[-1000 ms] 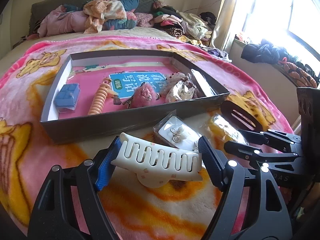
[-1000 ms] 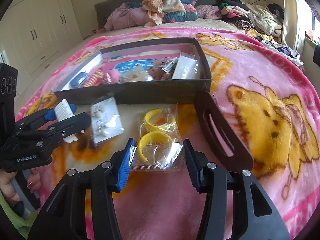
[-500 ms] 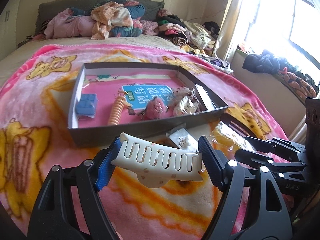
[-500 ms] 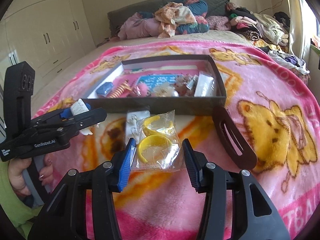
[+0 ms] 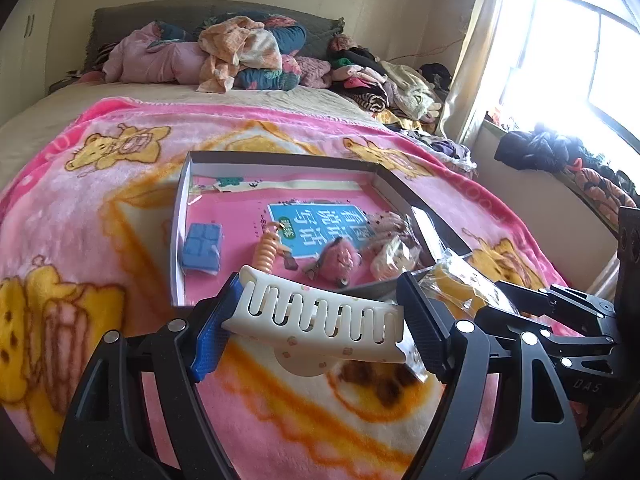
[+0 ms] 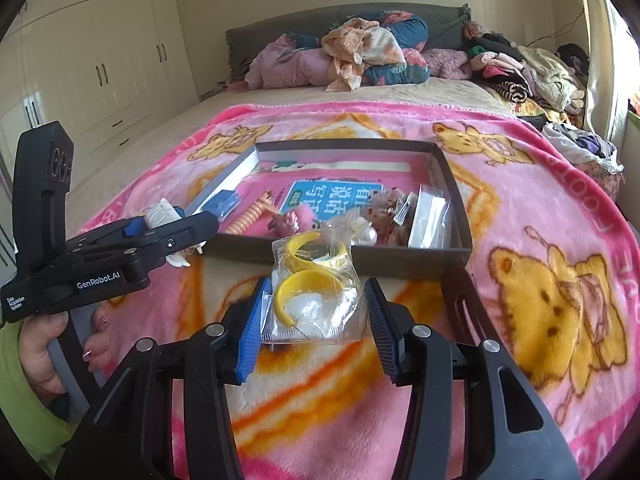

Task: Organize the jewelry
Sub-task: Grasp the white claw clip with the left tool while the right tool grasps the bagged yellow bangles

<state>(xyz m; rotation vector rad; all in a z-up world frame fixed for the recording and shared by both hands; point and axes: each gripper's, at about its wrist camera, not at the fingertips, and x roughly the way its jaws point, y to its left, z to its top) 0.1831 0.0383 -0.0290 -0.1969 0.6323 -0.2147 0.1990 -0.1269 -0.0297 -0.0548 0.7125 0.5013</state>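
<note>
Both loads have been lifted off the blanket and carried toward the box since the earlier frames, where they lay lower and nearer the front edge. The left gripper point(image 5: 316, 320) is closed on a white hair claw point(image 5: 320, 314), which is held lengthwise between the two fingers so that the teeth face forward and the grip falls on its ends. The right gripper point(image 6: 312, 320) is clamped on a clear bag of yellow bracelets point(image 6: 316, 280); the bag is pinched at its lower sides, so its top leans forward toward the box rim. The grey box point(image 6: 452, 184) is set open on the pink blanket point(image 6: 540, 208), and a blue case point(image 5: 201, 245), an orange coil point(image 5: 266, 254), a pink fluffy piece point(image 5: 340, 258) and some wrapped items are already laid inside on a printed sheet. From this it is judged that loose pieces are being gathered into the box, and that both held items are meant to be released over its front wall. A dark brown hair clip point(image 6: 468, 312) is left on the blanket just beside the right finger, presumably to be collected afterwards. Free floor in the box is seen mostly toward its back.
</note>
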